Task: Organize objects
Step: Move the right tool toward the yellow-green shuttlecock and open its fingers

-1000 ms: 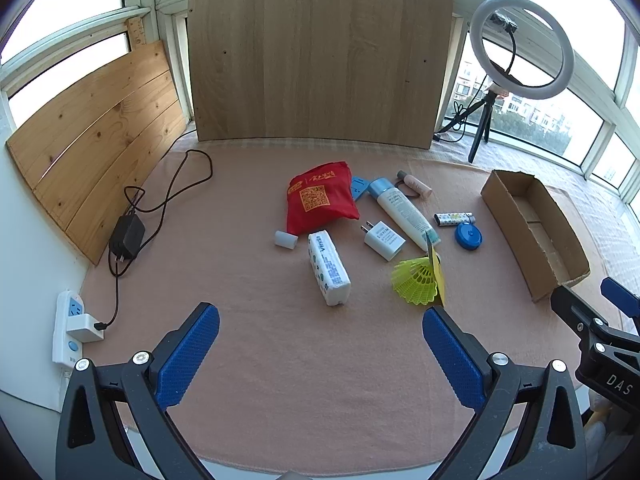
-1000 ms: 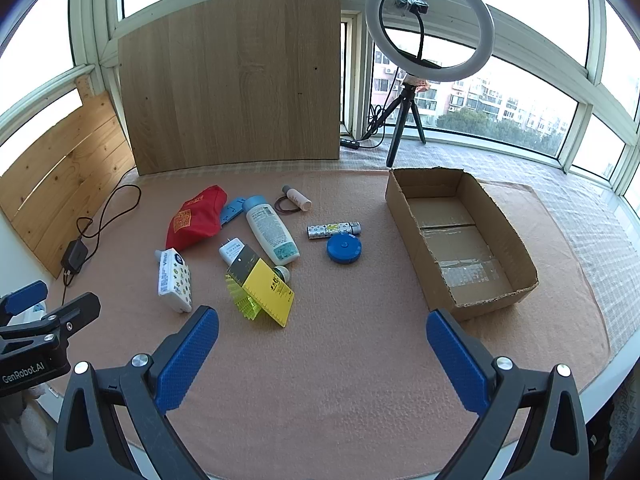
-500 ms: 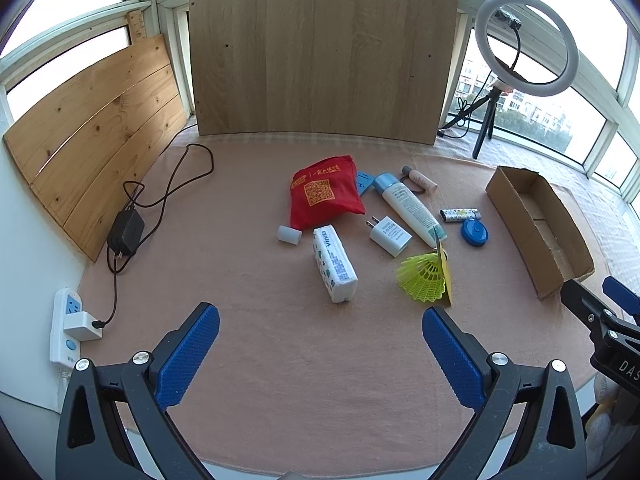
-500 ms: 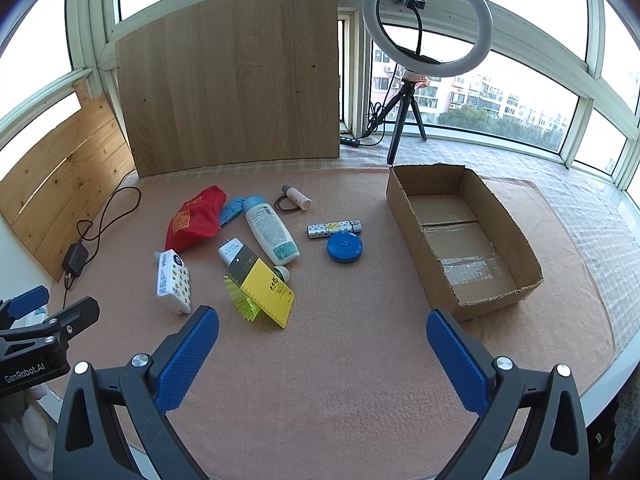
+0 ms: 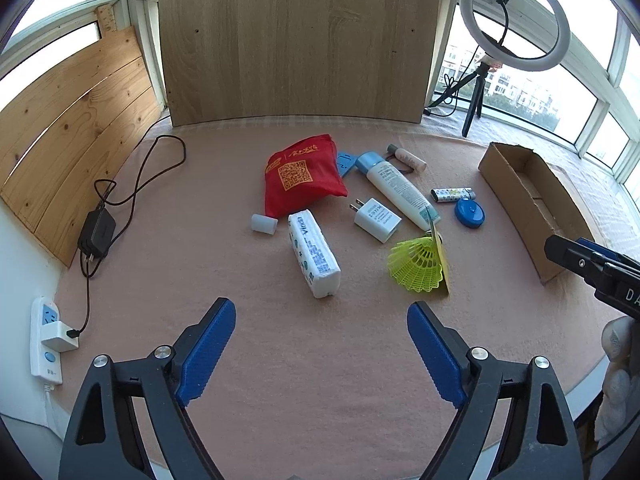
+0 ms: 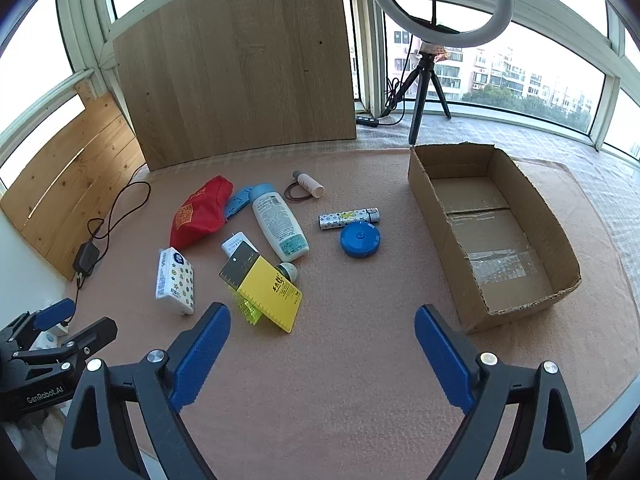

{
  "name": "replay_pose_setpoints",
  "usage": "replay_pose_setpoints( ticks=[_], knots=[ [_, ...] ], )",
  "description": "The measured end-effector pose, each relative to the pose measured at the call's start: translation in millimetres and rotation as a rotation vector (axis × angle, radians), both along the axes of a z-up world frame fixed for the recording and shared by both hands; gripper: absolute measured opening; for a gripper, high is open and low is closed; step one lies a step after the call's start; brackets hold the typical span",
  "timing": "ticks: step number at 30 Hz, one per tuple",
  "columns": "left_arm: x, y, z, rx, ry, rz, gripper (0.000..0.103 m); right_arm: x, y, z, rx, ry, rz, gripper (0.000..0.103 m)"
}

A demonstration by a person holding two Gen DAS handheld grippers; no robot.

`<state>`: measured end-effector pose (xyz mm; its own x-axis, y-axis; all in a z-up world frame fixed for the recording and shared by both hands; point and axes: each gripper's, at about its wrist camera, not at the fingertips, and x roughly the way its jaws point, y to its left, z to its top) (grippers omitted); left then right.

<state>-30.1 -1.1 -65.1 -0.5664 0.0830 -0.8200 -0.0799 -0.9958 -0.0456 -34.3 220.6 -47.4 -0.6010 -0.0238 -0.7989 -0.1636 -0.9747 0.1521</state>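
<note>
While nothing is yet gathered, stock reads: cardboard box (image 6: pixel 492 236), right of frame, bare inside; red pouch (image 6: pixel 200 212), lotion bottle (image 6: pixel 280 226), tissue pack (image 6: pixel 176 280), centre-left (loose on the tabletop). Left gripper (image 5: pixel 320 344) and right gripper (image 6: pixel 322 350): fingers apart, holding nothing. Likely next: descend over one item.

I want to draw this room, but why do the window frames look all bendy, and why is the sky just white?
In both wrist views a fisheye lens curves straight edges near the rim, so the window frames and wooden board bow. In the left wrist view the sky behind the ring light is washed out white; in the right wrist view the buildings look pale, while the cardboard box stays sharp.
</note>
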Motion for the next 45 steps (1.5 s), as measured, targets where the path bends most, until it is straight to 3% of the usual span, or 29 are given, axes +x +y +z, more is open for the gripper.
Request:
replay_pose_setpoints(
  ticks=[2, 6, 8, 16, 23, 31, 32, 41, 45],
  knots=[
    [-4.7, -4.6, -2.8, 0.002, -0.002, 0.021, 0.083, -11.1, 2.0, -0.2, -0.022, -0.017, 0.015, 0.070],
    [-12.2, -23.9, -7.7, 0.007, -0.008, 0.078, 0.077, -31.5, -6.4, 6.7, -0.026, -0.006, 0.068, 0.062],
    [-14.5, -33.7, -10.1, -0.005, -0.008, 0.102, 0.075, -42.6, -15.7, 9.2, -0.036, -0.005, 0.111, 0.050],
    [-18.1, -62.1, -18.6, -0.015, -0.020, 0.153, 0.072, -86.5, -68.2, -11.8, -0.126, -0.080, 0.258, 0.036],
    [-17.8, -64.0, -25.4, -0.004, -0.030, 0.160, 0.072, -111.3, -92.7, -36.8, -0.212, -0.164, 0.296, 0.036],
    [-21.9, -50.1, -27.2, 0.015, -0.035, 0.130, 0.072, -122.7, -83.1, -50.1, -0.145, -0.208, 0.249, 0.036],
    [-22.6, -47.2, -27.4, 0.015, -0.034, 0.123, 0.072, -123.4, -78.8, -50.1, -0.151, -0.206, 0.243, 0.032],
    [-28.4, -18.3, -27.1, 0.013, -0.029, 0.063, 0.072, -120.1, -49.8, -44.9, -0.074, -0.196, 0.176, 0.030],
    [-31.0, -12.4, -26.8, 0.017, -0.030, 0.061, 0.072, -117.1, -43.7, -33.5, -0.101, -0.172, 0.172, 0.030]
  ],
)
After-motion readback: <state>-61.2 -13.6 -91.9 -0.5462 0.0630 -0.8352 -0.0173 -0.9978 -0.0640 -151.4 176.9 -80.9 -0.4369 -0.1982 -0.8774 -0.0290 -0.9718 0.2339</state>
